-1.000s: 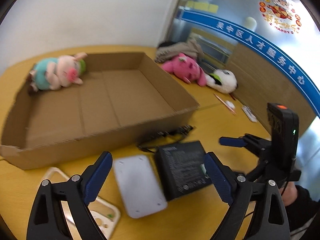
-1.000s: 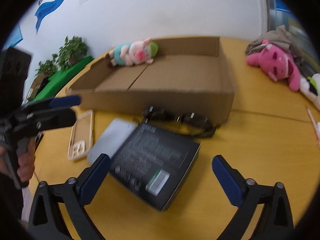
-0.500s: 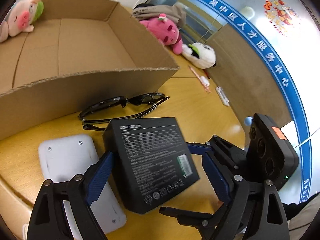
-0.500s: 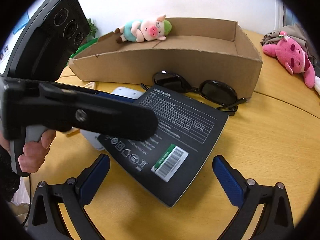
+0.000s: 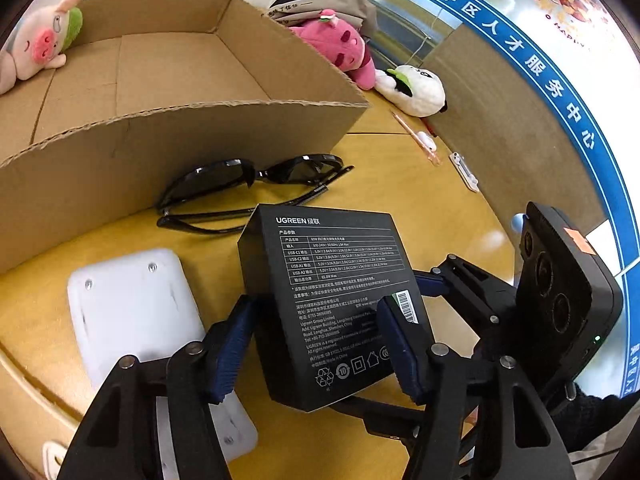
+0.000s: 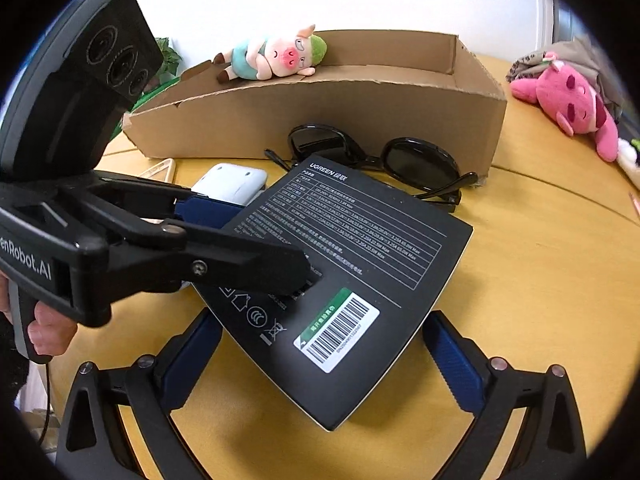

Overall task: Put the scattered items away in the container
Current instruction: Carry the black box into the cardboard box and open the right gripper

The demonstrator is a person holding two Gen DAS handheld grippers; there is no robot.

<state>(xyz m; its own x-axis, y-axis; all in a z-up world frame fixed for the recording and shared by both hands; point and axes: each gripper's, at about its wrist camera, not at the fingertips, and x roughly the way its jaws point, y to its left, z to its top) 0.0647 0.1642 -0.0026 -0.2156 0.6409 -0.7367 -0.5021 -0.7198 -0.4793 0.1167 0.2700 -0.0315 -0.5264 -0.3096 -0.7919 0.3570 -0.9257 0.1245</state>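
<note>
My left gripper (image 5: 316, 344) has just been closing on the flat black printed cardboard box (image 5: 332, 304).
Box on the yellow bench (image 6: 540, 264) before the brown cardboard tray (image 6: 320, 120); right gripper (image 6: 320, 356) wide, straddling its corner.

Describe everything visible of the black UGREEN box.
The black UGREEN box is flat matte cardboard with white print and a green-edged barcode sticker. It lies just in front of the cardboard container, overlapping a white device. The left tongs, just closing, straddle its near end; the open right tongs flank one corner.
</note>
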